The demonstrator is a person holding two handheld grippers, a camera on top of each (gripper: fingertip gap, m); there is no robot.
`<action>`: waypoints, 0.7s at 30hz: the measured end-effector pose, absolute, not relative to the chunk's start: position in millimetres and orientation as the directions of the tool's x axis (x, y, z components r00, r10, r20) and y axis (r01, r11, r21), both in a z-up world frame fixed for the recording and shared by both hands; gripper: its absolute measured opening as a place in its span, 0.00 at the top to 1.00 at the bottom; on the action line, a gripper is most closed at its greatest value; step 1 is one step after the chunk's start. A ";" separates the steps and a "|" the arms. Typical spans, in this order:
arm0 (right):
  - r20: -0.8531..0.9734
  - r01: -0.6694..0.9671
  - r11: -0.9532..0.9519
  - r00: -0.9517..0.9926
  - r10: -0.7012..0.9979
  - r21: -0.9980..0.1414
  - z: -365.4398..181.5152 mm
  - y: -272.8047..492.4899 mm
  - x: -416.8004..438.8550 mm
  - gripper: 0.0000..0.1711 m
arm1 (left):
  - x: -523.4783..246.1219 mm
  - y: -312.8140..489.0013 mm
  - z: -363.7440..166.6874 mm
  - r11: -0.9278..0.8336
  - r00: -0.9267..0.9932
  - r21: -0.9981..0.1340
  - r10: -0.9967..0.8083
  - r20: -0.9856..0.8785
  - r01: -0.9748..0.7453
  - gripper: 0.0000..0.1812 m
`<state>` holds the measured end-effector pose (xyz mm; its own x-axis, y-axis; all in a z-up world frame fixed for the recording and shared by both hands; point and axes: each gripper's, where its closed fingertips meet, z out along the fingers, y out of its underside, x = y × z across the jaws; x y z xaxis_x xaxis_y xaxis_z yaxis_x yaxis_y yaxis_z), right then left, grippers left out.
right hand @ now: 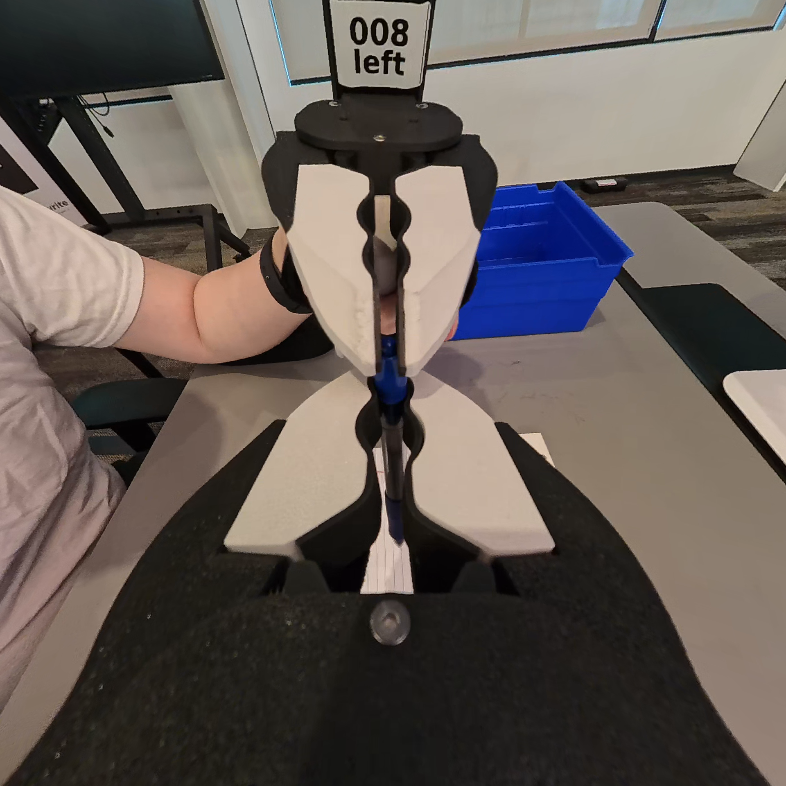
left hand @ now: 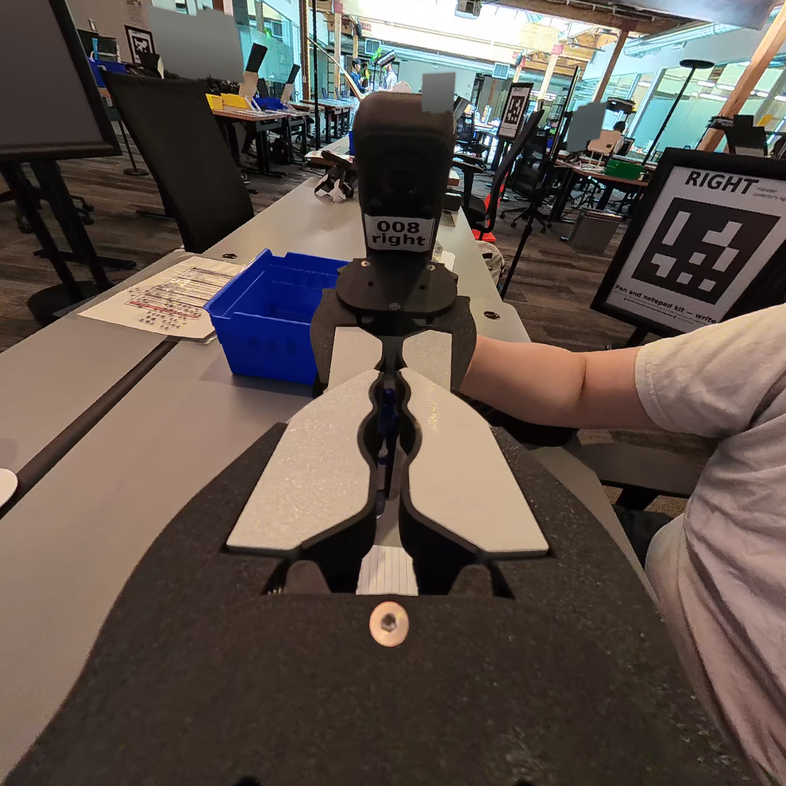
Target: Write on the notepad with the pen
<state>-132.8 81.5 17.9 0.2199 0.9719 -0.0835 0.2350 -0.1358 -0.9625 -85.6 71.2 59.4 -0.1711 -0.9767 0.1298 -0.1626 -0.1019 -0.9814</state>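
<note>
A blue and black pen (right hand: 392,459) is held level above the table between my two grippers, which face each other tip to tip. My right gripper (right hand: 391,385) is shut on the pen's barrel. My left gripper (left hand: 389,376) is shut on the pen's blue end (left hand: 386,419). In the right wrist view the left gripper (right hand: 389,365) pinches that blue end. In the left wrist view the right gripper (left hand: 393,361) meets mine. A white lined notepad (right hand: 387,572) lies on the table under the pen, mostly hidden by the fingers; it also shows in the left wrist view (left hand: 387,572).
A blue plastic bin (left hand: 272,314) stands on the grey table (left hand: 85,404) just beyond the grippers. A laminated sheet (left hand: 170,297) lies to its left. A framed marker sign (left hand: 697,242) stands at the right. The person's arm (left hand: 531,383) reaches across. A white object (right hand: 761,408) lies at the right edge. Across from one pair of fingers to the other is roughly 5 centimetres. From either gripper's tips it is about 40 centimetres to the white object (right hand: 761,408).
</note>
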 end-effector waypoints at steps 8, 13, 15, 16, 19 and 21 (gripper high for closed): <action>-0.139 0.212 -0.179 0.194 0.971 -0.961 17.4 79.5 -134.5 0.97 | -87.0 72.0 59.5 -0.094 -0.153 -0.979 -0.981 0.123 -0.183 0.98; -0.132 0.221 -0.175 0.197 0.971 -0.960 15.6 80.0 -134.9 0.97 | -88.7 72.9 61.5 -0.099 -0.152 -0.979 -0.980 0.126 -0.176 0.98; -0.098 0.236 -0.151 0.222 0.970 -0.960 14.5 82.8 -133.6 0.97 | -88.4 73.7 61.4 -0.106 -0.147 -0.979 -0.980 0.132 -0.176 0.98; -0.092 0.239 -0.147 0.226 0.970 -0.960 14.9 83.2 -133.1 0.97 | -88.5 74.1 62.2 -0.117 -0.146 -0.978 -0.979 0.143 -0.170 0.98; -0.074 0.220 -0.129 0.242 0.967 -0.967 19.8 85.5 -129.7 0.97 | -90.3 74.7 73.5 -0.175 -0.147 -0.977 -0.970 0.192 -0.120 0.96; -0.057 0.211 -0.118 0.273 0.960 -0.970 20.5 92.5 -121.2 0.97 | -97.8 74.5 92.0 -0.193 -0.154 -0.980 -0.968 0.197 -0.038 0.95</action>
